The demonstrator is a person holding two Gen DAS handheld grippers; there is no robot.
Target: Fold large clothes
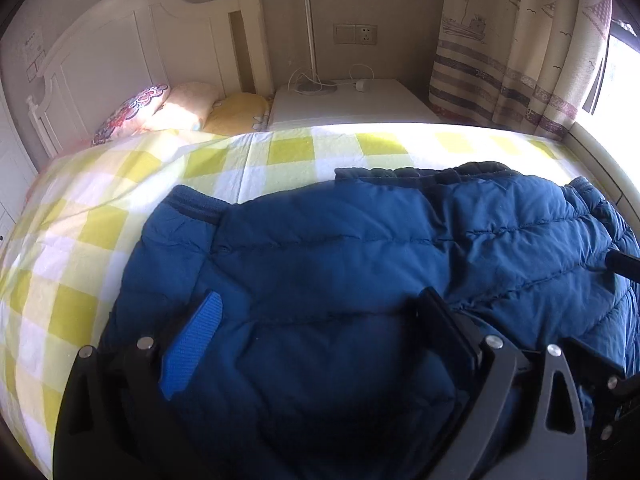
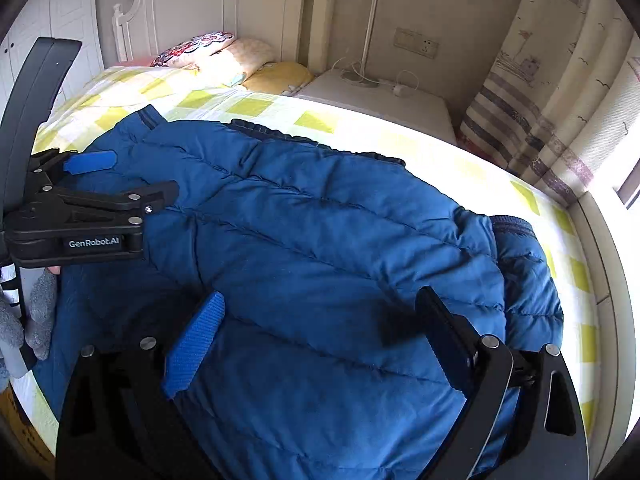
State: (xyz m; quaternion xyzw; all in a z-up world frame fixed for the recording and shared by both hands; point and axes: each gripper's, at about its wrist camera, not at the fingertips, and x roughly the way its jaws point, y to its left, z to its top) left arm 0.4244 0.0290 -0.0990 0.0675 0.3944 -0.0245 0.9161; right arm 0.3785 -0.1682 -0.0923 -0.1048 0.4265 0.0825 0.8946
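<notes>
A large blue quilted puffer jacket (image 1: pixel 340 248) lies folded on the bed, its ribbed hem toward the far side; it also fills the right wrist view (image 2: pixel 320 240). My left gripper (image 1: pixel 320 320) is open, its fingers spread wide just above the jacket's near part. It shows from the side at the left of the right wrist view (image 2: pixel 132 176), open over the jacket's left end. My right gripper (image 2: pixel 324 320) is open above the jacket's near right part, holding nothing. A dark tip of it (image 1: pixel 624 264) enters the left wrist view at the right edge.
The bed (image 1: pixel 132 184) has a yellow-and-white checked sheet. Pillows (image 1: pixel 180 108) lie by the white headboard (image 1: pixel 120 48). A white nightstand (image 1: pixel 360 100) with a lamp stands beyond the bed. Patterned curtains (image 1: pixel 520 52) and a bright window are at the right.
</notes>
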